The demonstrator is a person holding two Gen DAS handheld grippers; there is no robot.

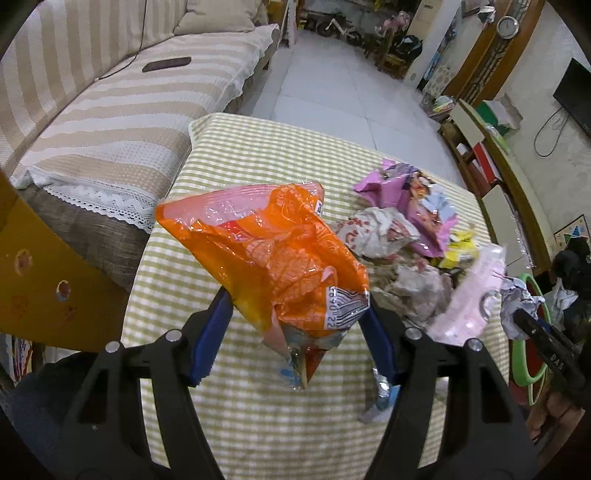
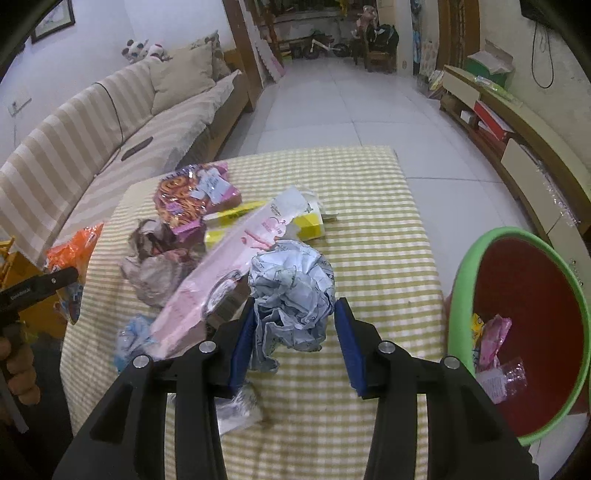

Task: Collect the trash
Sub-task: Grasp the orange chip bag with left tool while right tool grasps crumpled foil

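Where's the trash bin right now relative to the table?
The green-rimmed bin stands off the right edge of the checked table in the right wrist view, just right of the right gripper holding crumpled paper.

A striped beige sofa [image 1: 110, 110] with a cushion [image 1: 218, 16] and a dark phone [image 1: 167, 64] flanks the green-checked counter [image 1: 258, 155]; a small bicycle [image 2: 321, 46] stands down the tiled hall, near a wall clock [image 1: 507, 26] and television [image 1: 576, 96].
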